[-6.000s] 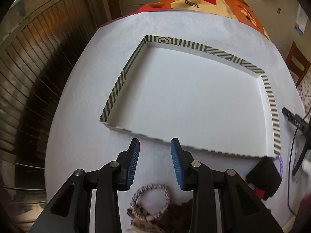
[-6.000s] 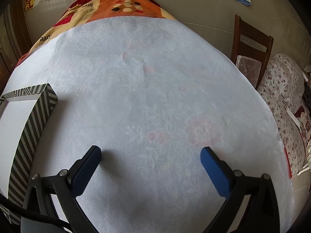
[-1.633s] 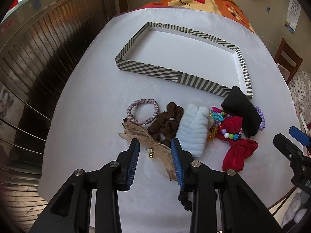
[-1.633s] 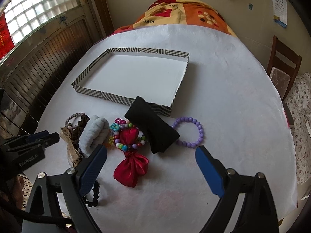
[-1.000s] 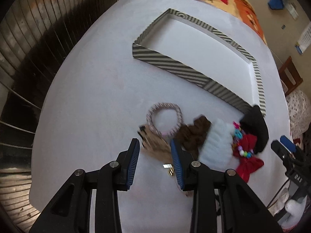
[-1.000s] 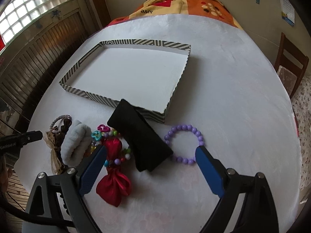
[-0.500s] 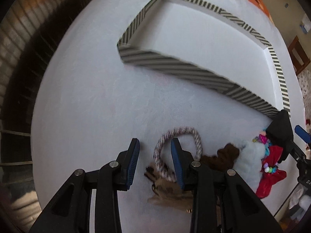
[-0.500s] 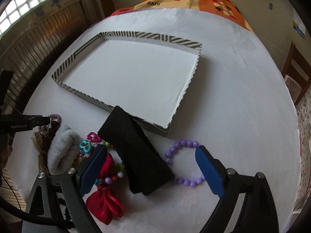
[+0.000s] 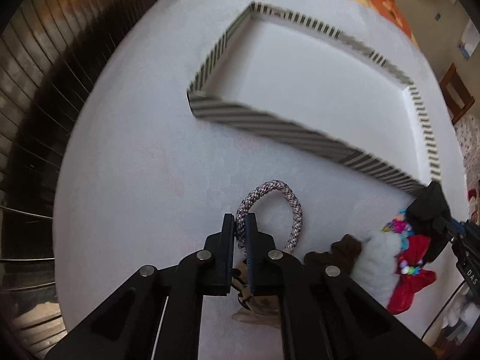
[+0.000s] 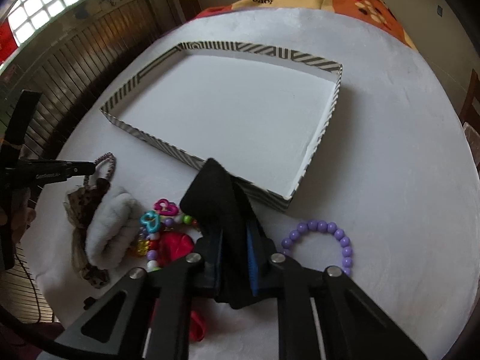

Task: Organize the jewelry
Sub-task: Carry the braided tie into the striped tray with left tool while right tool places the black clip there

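Your left gripper [image 9: 240, 225] has its jaws pinched on the braided hair tie [image 9: 270, 207], catching the left side of the loop; the rest of the ring lies flat on the white tablecloth [image 9: 144, 165], just short of the striped tray [image 9: 270, 123]. The tie looks light and soft with some stretch, so it'll likely droop and swing once it's lifted. The grip on the cord itself looks fine; there's nothing rigid to aim for.

Your right gripper [image 10: 235, 250] has its jaws squeezed on the black cloth piece [image 10: 216, 192], which stands up between the pads with its top leaning against the tray's near wall. It looks like thick, floppy fabric, compressible and not slippery. You're holding it low, so expect the free end to fold over when you move.

Still on the cloth in a row near the tray: brown scrunchie [image 9: 345, 249], fluffy white scrunchie [image 10: 111, 237], colourful bead bracelet [image 10: 156, 222], red bow [image 9: 414, 285], tan patterned bow [image 10: 81, 210] and purple bead bracelet [image 10: 324, 243] off to the right, apart from the rest. The beads are hard and likely to roll or slip; pinch across the strand. The tray is empty.
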Available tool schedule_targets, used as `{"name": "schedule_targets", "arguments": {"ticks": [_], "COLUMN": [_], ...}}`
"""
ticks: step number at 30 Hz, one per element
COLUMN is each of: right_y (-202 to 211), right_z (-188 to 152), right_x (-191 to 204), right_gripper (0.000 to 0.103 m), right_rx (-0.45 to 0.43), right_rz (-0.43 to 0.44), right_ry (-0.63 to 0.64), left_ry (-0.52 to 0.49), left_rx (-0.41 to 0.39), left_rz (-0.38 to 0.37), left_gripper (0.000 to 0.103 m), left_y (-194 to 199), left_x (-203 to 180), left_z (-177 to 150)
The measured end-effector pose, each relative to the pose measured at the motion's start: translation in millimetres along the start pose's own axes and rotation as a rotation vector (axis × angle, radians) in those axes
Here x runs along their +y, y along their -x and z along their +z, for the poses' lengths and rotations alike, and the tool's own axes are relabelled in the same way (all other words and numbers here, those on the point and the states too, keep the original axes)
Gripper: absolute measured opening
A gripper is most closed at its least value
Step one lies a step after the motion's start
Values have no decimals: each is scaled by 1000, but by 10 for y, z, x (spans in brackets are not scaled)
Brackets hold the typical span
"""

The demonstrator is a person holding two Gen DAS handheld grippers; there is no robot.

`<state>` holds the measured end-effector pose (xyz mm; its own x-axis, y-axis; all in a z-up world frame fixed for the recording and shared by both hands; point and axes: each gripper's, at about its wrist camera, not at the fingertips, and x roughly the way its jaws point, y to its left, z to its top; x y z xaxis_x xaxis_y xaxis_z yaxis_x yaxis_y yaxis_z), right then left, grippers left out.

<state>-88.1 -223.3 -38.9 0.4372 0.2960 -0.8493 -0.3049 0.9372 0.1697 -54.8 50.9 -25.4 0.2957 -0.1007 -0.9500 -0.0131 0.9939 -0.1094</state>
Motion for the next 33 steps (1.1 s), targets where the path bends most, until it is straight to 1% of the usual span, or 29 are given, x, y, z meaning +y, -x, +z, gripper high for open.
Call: {"name": "schedule_targets", "arguments": {"ticks": [2,6,11,15,18,22,25,29,31,33], "right_y": [142,402,656,638,500,170,-121,-379,-436,-469], "right_z": [-2,46,213,470,649,887,972,947,915,857], "right_x": [-2,-16,-31,-72,-165,-281,-382,-487,-505,-542], "right_gripper": [11,11,11,11,11,11,11,11,11,11], "right_rx": [-28,-84,-154,-197,-201,-190,-157,-105,-81,-51], "right_rz": [24,46,90,90,108,123,128,125,90,47], "right_ry": [-13,-24,-56,-101,-154,-217,-259,-286,-269,-248], "left_ry": [0,4,1,8,25,41,44,28,21,21], "left_rx": [-31,-80,-128,-162,-165,-143,-105,-47,-18,7], "left_rz": [-13,-34,-43,-37,-23,27,60,69,67,48], "left_gripper": [0,0,0,0,0,0,0,0,0,0], "left_y": [158,382,482,433,324,33,-192,-387,-440,-465], "left_x": [13,-32,-110,-261,-295,-316,-309,-296,-290,-287], "left_z": [-13,36,287,548,759,1045,1149,1127,1078,1007]}}
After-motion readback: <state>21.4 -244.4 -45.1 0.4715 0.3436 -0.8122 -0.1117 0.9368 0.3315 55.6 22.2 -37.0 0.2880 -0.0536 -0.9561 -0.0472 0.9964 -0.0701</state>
